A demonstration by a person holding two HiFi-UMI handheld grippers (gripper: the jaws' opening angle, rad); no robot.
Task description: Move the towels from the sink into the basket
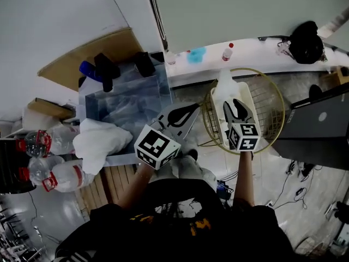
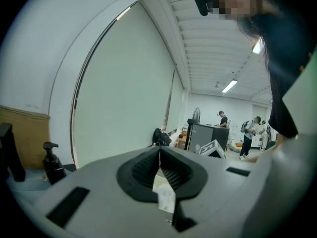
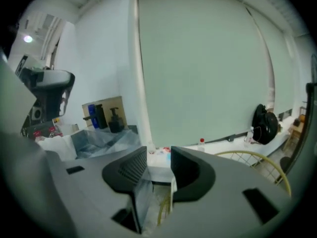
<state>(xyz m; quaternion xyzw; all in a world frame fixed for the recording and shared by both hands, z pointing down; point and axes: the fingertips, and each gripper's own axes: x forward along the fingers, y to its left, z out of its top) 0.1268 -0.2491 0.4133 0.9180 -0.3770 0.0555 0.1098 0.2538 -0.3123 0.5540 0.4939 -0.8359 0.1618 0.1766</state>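
Holds right gripper [image 1: 236, 105] over basket [image 1: 246, 69], jaws a little apart and empty, likely to leave white towel [image 1: 226, 89] lying inside. Rests left gripper [image 1: 192, 110] pinched shut, empty, between sink [image 1: 163, 89] and basket. Leaves second towel [image 1: 98, 141] at sink's near corner.

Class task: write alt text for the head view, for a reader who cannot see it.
Seen from above, a person holds two grippers: the right gripper, open, hovers over a white towel in a wire basket; the left gripper, shut, is beside a clear sink, with a second towel at its edge.
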